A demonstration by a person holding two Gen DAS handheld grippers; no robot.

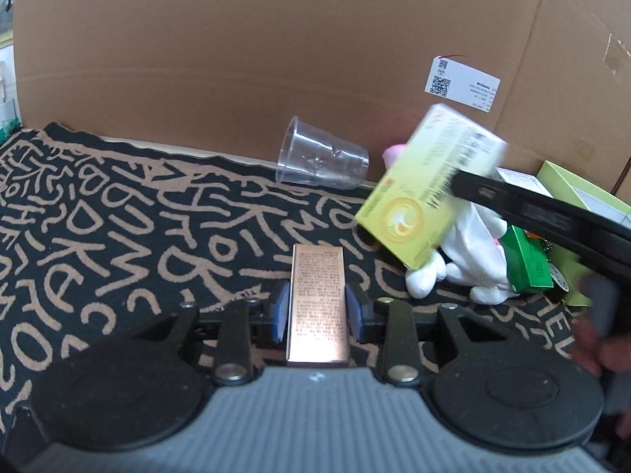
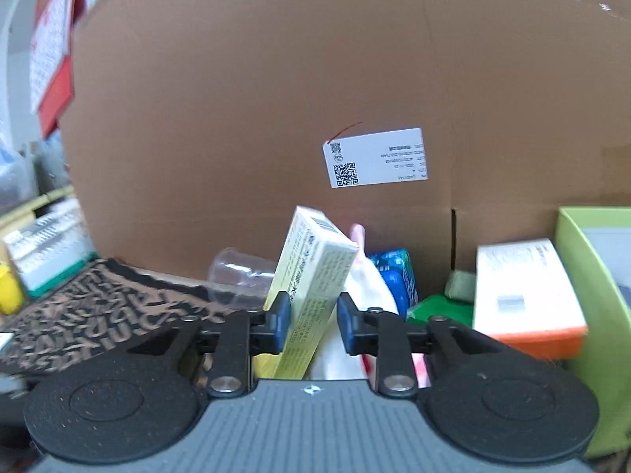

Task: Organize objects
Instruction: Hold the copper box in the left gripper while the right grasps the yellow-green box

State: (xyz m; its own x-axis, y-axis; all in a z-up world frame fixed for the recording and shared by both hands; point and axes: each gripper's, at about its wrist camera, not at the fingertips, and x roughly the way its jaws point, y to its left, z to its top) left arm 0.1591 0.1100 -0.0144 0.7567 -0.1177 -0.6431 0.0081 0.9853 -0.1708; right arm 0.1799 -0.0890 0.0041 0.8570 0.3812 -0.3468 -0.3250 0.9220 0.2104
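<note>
Between grippers: two boxes [image 1: 318, 303] [image 2: 311, 287].

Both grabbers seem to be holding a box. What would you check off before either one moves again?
1. Left gripper grips the copper box: ok, both jaws touch its sides.
2. Right gripper grips the yellow box: cannot tell, a gap shows at one jaw.
3. Yellow box level: not ok, it tilts.
4. Yellow box clear of the white plush: cannot tell, they overlap in view.
5. Clear cup upright: not ok, it lies on its side on the cloth.
</note>
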